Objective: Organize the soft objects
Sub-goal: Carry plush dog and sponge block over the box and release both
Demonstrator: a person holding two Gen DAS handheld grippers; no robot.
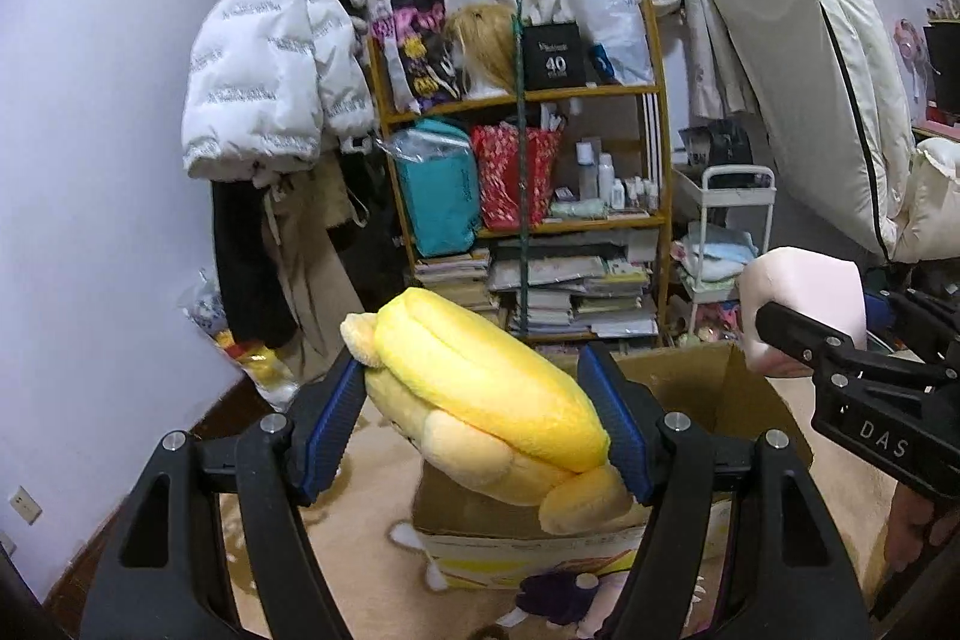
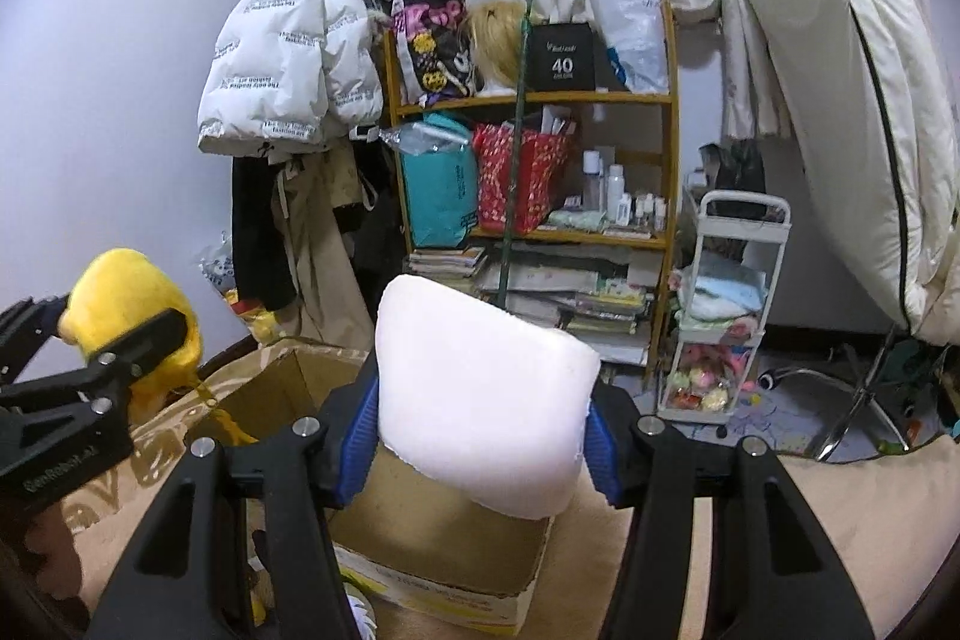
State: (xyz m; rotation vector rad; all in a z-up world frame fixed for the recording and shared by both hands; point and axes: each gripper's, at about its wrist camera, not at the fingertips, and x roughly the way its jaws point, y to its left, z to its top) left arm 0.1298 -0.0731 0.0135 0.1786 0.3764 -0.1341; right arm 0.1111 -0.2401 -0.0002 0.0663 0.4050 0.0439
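The left claw [image 1: 480, 418] is clamped on a yellow plush toy [image 1: 486, 394], held at frame centre above the open cardboard box [image 1: 708, 382]. The right claw [image 2: 483, 433] squeezes a pale pink cushion [image 2: 486, 400], apparently foam, over the same box at lower centre of its view.

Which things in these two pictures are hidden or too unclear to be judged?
- Inside of the cardboard box: both views, hidden by the yellow plush toy and the pale pink cushion.
- Purple toy on the floor: left wrist view, cut off by the left gripper.
- Right gripper pads: mostly covered by the cushion.
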